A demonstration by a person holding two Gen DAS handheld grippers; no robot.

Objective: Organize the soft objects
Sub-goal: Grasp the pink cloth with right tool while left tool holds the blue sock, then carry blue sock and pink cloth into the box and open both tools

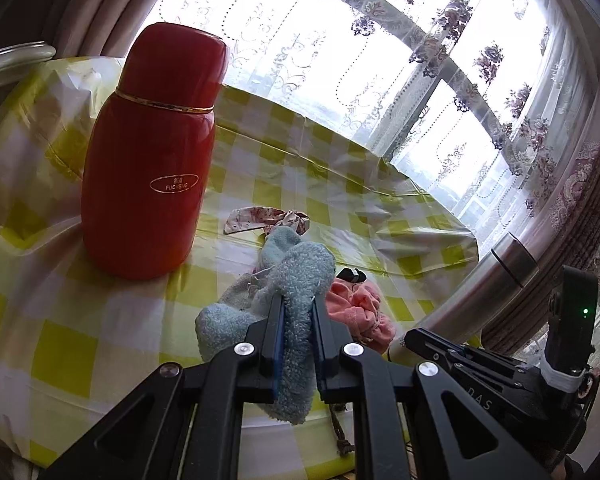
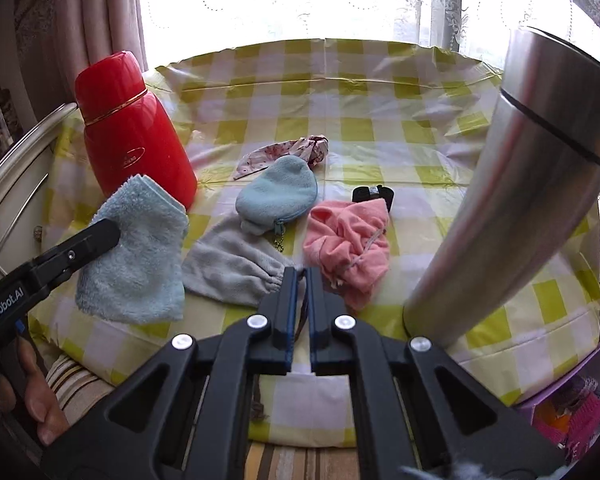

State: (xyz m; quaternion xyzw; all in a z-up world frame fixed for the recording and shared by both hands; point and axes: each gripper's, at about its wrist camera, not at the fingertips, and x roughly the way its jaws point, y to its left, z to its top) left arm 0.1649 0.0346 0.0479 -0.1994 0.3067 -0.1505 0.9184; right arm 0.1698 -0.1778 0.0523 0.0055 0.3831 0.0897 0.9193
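Right wrist view shows the left gripper (image 2: 114,230) clamped on the blue towel (image 2: 134,256), held just in front of the red flask (image 2: 134,132). The right gripper (image 2: 301,276) is closed with only a thin cord between its jaws, at the grey pouch (image 2: 236,268) right of the flask. Both cloths look light and floppy, so an edge or the gathered mouth seems the best hold.

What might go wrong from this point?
The right gripper seems to pinch only the grey pouch's thin drawstring; it may slip. The blue zip pouch lies on the grey pouch and may get dragged. The steel flask stands close beside that gripper; a swing could topple it.
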